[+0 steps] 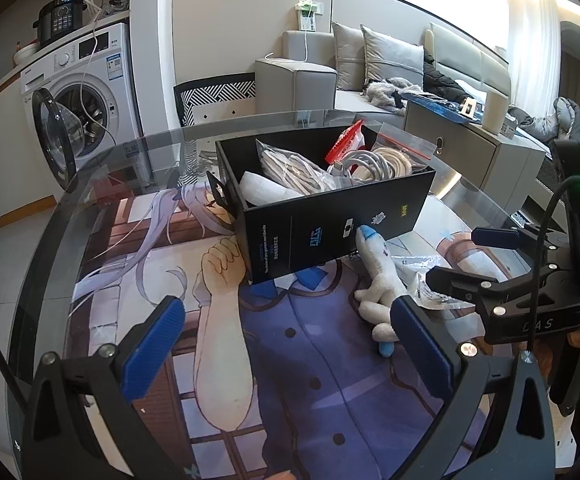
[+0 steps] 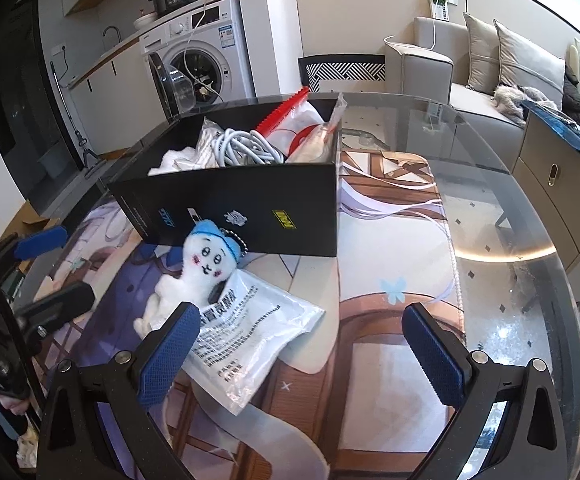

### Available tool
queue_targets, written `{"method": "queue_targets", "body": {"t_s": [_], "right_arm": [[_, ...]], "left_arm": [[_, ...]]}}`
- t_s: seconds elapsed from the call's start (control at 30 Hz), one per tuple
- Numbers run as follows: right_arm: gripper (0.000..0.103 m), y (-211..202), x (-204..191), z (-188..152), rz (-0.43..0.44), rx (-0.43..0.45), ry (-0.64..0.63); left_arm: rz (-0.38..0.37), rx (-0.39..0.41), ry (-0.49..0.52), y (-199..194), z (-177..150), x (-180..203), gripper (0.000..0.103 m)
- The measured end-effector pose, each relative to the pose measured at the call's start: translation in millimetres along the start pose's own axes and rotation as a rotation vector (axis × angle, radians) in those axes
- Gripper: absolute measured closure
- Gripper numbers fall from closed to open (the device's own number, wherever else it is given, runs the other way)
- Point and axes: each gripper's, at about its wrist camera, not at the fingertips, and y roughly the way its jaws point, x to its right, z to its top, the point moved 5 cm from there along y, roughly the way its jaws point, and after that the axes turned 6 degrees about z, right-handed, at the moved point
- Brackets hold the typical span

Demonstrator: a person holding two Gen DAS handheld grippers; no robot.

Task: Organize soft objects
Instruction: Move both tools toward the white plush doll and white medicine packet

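A white plush toy with a blue cap lies on the printed mat against the black box; it also shows in the left wrist view. A white printed plastic pouch lies beside it, partly under the toy. The black box holds bagged cables, a coiled grey cable and red-sealed bags. My left gripper is open above the mat, just left of the toy. My right gripper is open and empty over the pouch's right edge; it also shows in the left wrist view.
The printed mat covers a round glass table. A washing machine with its door open stands at the back left. A sofa and a low cabinet stand behind the table.
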Motion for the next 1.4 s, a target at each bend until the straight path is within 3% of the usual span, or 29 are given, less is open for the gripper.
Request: {"method": "queue_targets", "body": {"t_s": [0.5, 0.8, 1.1, 1.4], "right_arm": [[0.001, 9.5, -4.3, -1.0, 0.016, -0.012, 0.042], [0.001, 7.5, 5.6, -7.3, -0.050, -0.061, 0.012], [0.001, 2.8, -9.0, 3.0, 0.012, 0.013, 0.042], [0.001, 14.0, -7.9, -6.4, -0.035, -0.075, 0.025]], "left_arm": [[-0.003, -0.007, 0.012, 1.2, -2.2, 3.9, 0.000], [-0.003, -0.008, 0.021, 0.9, -2.7, 6.4, 0.000], [-0.001, -0.007, 0.018, 0.8, -2.5, 6.2, 0.000], [0.000, -0.011, 0.014, 2.3, -3.3, 4.5, 0.000]]}}
